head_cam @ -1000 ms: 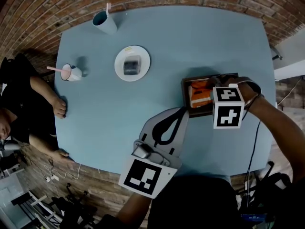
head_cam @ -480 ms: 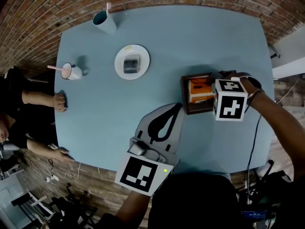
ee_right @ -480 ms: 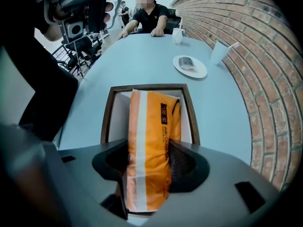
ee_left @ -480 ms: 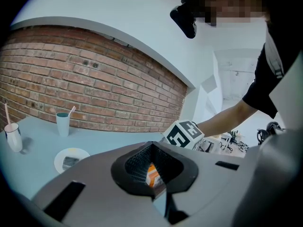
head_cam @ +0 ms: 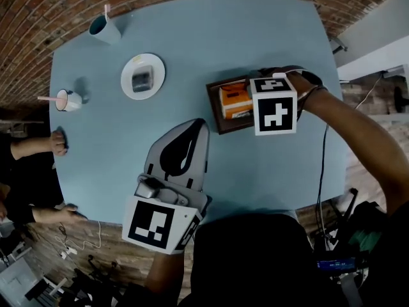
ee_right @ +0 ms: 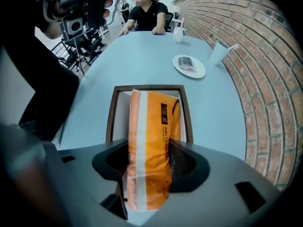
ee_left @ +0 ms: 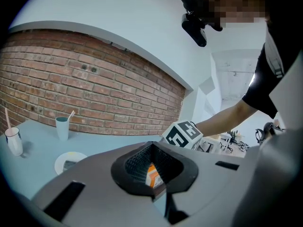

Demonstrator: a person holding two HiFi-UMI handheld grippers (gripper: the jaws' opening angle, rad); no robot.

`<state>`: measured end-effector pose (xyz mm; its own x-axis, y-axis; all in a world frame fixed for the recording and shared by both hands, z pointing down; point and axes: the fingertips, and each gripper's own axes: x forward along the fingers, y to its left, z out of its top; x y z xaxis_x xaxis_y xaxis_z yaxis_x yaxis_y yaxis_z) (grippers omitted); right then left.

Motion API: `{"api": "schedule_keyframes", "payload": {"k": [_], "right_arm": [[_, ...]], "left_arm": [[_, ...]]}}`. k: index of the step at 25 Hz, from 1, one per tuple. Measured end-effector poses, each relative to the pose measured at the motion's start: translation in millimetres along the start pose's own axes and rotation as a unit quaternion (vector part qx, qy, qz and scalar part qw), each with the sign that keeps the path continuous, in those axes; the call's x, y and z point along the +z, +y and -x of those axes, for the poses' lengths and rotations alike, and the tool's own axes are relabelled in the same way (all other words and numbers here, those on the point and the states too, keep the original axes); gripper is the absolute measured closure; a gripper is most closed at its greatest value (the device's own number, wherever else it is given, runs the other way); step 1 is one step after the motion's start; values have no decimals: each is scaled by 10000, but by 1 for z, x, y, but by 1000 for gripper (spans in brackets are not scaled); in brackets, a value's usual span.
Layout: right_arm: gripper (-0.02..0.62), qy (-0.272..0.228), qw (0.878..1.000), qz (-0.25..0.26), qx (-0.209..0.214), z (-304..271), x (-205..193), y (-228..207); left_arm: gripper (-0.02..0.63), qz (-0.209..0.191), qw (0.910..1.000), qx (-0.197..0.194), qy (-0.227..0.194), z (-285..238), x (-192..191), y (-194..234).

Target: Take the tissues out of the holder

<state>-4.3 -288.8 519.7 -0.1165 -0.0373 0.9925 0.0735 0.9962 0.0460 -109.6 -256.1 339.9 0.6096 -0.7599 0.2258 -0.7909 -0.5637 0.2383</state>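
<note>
An orange tissue pack [head_cam: 233,101] stands on edge in the dark wooden holder [head_cam: 215,105] at the table's right side. My right gripper [head_cam: 246,105] reaches in from the right and is shut on the pack's near end. In the right gripper view the pack [ee_right: 149,141] sits squeezed between the two pads, above the holder's rim [ee_right: 111,111]. My left gripper [head_cam: 195,128] hovers over the table's near edge, left of the holder, shut and holding nothing. Through its jaws in the left gripper view, a sliver of the pack [ee_left: 152,175] shows.
A white plate [head_cam: 142,77] with a dark item lies at the far left of the blue table [head_cam: 192,37]. A teal cup with a straw [head_cam: 104,27] and a white mug with a pink straw [head_cam: 66,99] stand nearby. A seated person's hand [head_cam: 59,141] rests at the left edge.
The whole head view has slid left and up. My right gripper stays at the holder, on the pack. The seated person's arm has drawn back along the left edge.
</note>
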Motion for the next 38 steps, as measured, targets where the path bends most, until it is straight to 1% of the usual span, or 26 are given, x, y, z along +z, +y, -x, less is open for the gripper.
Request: {"api": "schedule_keyframes", "payload": {"k": [3,12,19,23,26,28,29,31,35,38], "right_arm": [[362,10,10000,-3,-79,7,-2,-2],[362,-92,9994,-17,-323,38,-4,-2],[362,-223,9972,-102,-710,68,-1,-7],[362,-487,9935,-246,-996,95,3,-10],[362,-923,9851,-459,-1376,131,10,-15],[362,-1376,9740,-666,-1671,160,17,-14],[362,-1647,9662,-795,-1815,176,21,-11],[362,-2198,9461,-1028,-2146,208,26,-7],[362,-3161,8966,-1150,-2879,272,32,8],[362,-3989,8472,-1499,-3172,310,37,30]], "left_arm": [[604,-9,10000,8,23,2,1,-1],[604,-105,9998,0,-181,9,15,-13],[604,-267,9992,-27,-312,22,29,-22],[604,-387,9985,-17,-394,31,35,-24],[604,-461,9978,-3,-486,38,44,-24],[604,-482,9976,6,-505,45,48,-27],[604,-485,9976,7,-504,48,50,-29],[604,-509,9974,-7,-517,52,53,-34],[604,-610,9965,-81,-574,58,59,-43],[604,-646,9959,-185,-612,63,60,-50]]}}
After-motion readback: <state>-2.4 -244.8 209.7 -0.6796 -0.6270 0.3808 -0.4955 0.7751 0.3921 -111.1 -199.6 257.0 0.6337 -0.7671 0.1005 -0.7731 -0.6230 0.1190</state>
